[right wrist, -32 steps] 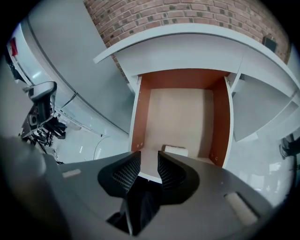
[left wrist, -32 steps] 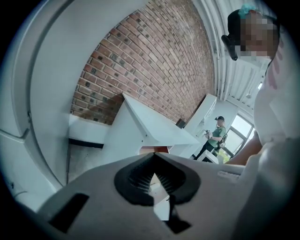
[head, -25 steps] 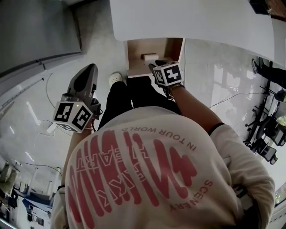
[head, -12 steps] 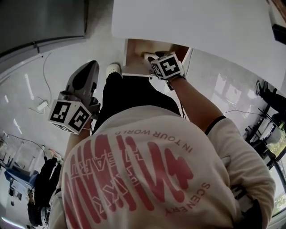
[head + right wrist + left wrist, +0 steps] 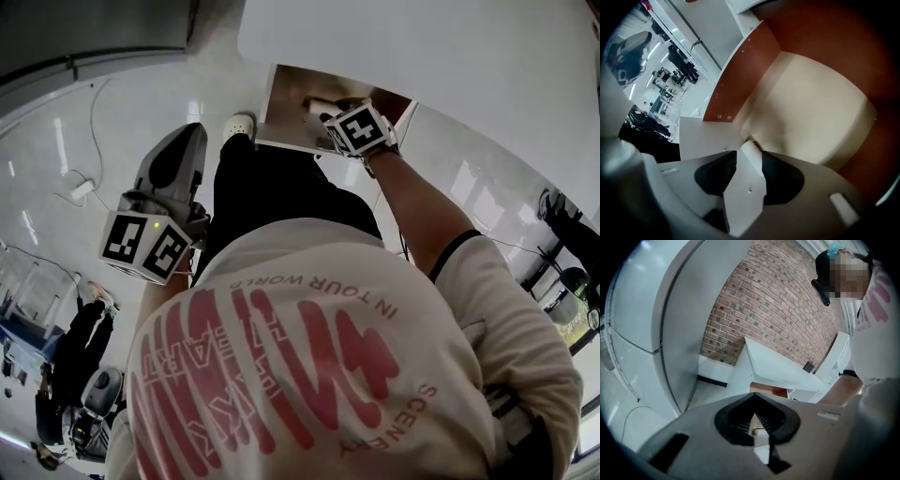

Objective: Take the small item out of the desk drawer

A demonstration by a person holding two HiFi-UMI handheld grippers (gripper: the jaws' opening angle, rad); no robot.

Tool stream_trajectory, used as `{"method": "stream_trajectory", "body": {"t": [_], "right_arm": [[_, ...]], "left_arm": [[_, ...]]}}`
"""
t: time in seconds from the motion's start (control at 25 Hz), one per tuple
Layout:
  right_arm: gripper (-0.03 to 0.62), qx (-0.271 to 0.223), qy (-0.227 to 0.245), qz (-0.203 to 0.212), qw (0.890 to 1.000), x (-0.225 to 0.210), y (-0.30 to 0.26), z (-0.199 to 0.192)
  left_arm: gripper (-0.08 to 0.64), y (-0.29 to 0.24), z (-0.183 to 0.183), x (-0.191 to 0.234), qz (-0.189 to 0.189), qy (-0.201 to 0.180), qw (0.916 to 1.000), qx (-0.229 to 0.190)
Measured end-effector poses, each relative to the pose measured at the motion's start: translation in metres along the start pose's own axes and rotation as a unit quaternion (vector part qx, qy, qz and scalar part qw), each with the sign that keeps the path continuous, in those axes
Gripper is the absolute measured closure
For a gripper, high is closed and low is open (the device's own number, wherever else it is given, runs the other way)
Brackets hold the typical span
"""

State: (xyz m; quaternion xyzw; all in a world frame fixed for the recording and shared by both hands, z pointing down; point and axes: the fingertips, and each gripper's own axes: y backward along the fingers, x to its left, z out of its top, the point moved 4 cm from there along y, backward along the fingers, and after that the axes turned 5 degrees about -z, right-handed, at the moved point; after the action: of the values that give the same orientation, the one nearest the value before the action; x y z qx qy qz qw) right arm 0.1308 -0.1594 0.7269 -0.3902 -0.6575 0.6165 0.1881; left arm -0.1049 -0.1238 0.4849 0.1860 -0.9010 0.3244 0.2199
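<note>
- The right gripper (image 5: 749, 156) points steeply down into the open drawer (image 5: 815, 112). Its jaws have just been opening and now stand released.
- The small white item (image 5: 752, 164) stands between the pads, near their tips, on the drawer's pale floor; no pad visibly presses it.
- The left gripper (image 5: 754, 417) is clenched on nothing, well apart from the drawer.

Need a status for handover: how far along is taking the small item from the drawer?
Done: the brown wooden drawer stands open. In hand: the right tool is inside; its jaws have just been opening and apparently straddle the small white block, unclamped. Remaining: close, lift it out.
</note>
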Motion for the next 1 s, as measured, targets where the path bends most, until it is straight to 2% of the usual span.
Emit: {"method": "stream_trajectory", "body": {"t": [0.28, 0.64, 0.88, 1.0], "right_arm": [[0.393, 0.015, 0.024, 0.026, 0.999, 0.006, -0.023, -0.003], [0.388, 0.039, 0.110, 0.020, 0.993, -0.002, -0.047, -0.006], [0.387, 0.063, 0.117, 0.028, 0.991, -0.002, -0.055, -0.005], [0.387, 0.060, 0.123, 0.032, 0.990, -0.003, -0.057, 0.001]], "left_arm": [[0.555, 0.010, -0.025, 0.007, 0.034, 0.022, 0.9991, 0.015], [0.555, 0.023, -0.038, 0.013, 0.057, 0.041, 0.9974, 0.013], [0.557, 0.028, -0.046, 0.015, 0.065, 0.054, 0.9963, 0.015], [0.557, 0.027, -0.047, 0.015, 0.067, 0.057, 0.9960, 0.014]]}}
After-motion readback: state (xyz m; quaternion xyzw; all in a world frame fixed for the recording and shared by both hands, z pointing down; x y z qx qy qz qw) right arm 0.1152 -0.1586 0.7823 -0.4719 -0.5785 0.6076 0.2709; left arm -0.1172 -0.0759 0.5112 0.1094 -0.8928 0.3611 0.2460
